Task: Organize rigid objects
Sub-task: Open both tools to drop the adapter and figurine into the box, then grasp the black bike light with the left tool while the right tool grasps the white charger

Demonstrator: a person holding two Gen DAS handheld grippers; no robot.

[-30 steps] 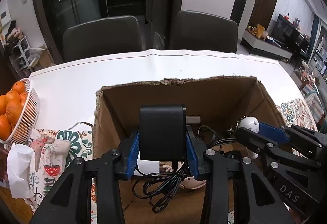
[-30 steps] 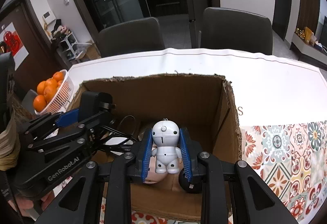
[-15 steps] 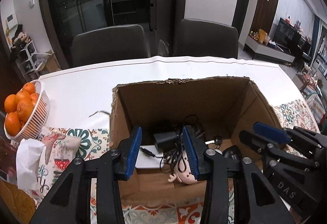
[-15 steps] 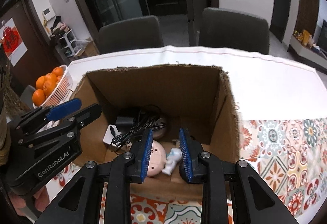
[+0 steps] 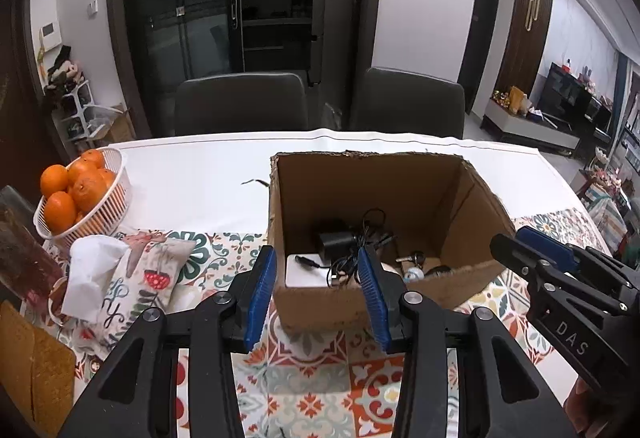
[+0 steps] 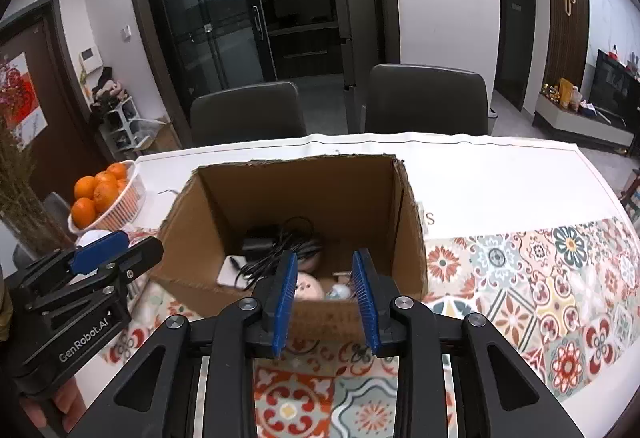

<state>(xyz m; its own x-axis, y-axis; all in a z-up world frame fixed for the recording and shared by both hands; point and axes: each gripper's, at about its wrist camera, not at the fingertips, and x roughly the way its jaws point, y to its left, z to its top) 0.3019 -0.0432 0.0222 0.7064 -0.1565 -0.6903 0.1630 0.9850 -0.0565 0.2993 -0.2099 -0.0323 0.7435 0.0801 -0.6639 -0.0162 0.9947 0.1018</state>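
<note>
An open cardboard box (image 5: 468, 222) (image 6: 408, 238) stands on the table. Inside lie a black power adapter (image 5: 336, 244) (image 6: 256, 246) with a tangled cable, a white flat block (image 5: 304, 272) (image 6: 230, 274), a doll head (image 6: 308, 288) and a small white robot figure (image 5: 414, 273) (image 6: 340, 292). My left gripper (image 5: 316, 294) is open and empty, in front of and above the box's near wall; it also shows in the right wrist view (image 6: 116, 250). My right gripper (image 6: 324, 298) is open and empty, likewise in front of the box, and shows at the right in the left wrist view (image 5: 520, 242).
A white basket of oranges (image 5: 76, 194) (image 6: 104, 194) stands at the left. A tissue pack in a printed cover (image 5: 116, 278) lies left of the box. A patterned cloth (image 6: 540, 286) covers the near table. Two dark chairs (image 5: 240, 102) stand behind the table.
Both grippers opened: the left dropped the black adapter into the box, the right dropped the white robot figure. Both have since pulled back and up, away from the box.
</note>
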